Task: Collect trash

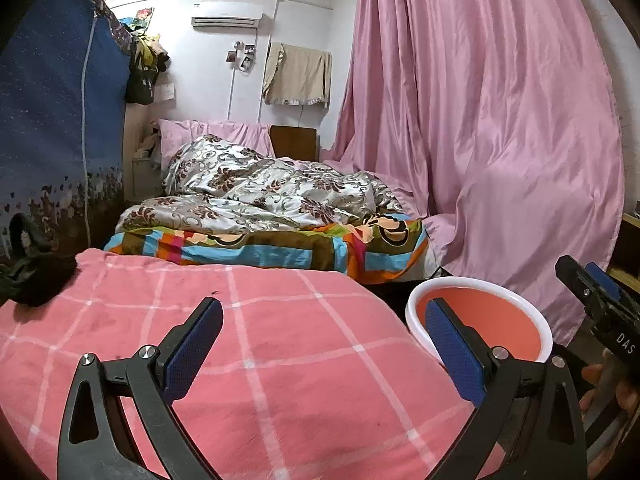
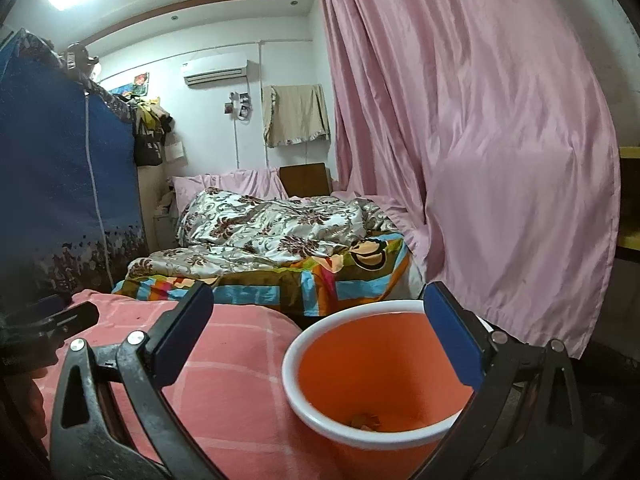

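- left black two-finger gripper with blue textured pads (image 1: 324, 330): jaws spread wide, nothing between them, pointing forward and level
- right black two-finger gripper with blue pads (image 2: 318, 320): jaws equally wide apart, empty, alongside the left one

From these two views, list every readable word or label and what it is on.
"DAS": white letters on the right gripper body, cut off at the frame edge.
Air conditioner: a small logo, too small to read.
Left gripper body: faint print at the frame edge, too blurred to read.
Nothing else readable.
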The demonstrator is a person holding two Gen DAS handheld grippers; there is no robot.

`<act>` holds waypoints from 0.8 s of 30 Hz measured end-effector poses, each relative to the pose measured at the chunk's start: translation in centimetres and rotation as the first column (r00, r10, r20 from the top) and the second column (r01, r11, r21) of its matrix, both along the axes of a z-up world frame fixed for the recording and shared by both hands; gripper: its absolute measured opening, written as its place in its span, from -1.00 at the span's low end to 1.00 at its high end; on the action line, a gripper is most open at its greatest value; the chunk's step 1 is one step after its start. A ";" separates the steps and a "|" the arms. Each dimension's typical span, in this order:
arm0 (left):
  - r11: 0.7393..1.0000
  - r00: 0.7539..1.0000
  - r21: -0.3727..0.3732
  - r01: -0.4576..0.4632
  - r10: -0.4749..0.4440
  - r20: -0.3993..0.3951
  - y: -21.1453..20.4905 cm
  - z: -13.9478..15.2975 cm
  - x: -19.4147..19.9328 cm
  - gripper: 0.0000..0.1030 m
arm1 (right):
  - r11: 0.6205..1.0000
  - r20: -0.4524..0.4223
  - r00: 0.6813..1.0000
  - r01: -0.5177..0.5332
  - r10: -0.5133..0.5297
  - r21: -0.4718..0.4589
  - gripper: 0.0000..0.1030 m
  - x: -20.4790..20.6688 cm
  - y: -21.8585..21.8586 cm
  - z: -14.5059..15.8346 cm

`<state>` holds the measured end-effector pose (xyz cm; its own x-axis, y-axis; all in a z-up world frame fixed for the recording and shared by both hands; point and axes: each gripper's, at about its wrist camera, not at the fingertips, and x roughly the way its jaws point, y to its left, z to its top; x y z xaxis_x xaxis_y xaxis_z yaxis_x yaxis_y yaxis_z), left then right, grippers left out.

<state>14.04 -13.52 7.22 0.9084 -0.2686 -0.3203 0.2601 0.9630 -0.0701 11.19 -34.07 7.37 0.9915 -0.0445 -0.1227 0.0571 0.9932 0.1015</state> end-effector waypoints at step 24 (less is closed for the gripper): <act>0.992 0.990 0.003 -0.126 0.125 0.067 5.9 -1.7 -8.7 0.96 | 0.997 0.056 0.996 -0.076 0.074 0.025 1.00 -6.4 5.5 -2.0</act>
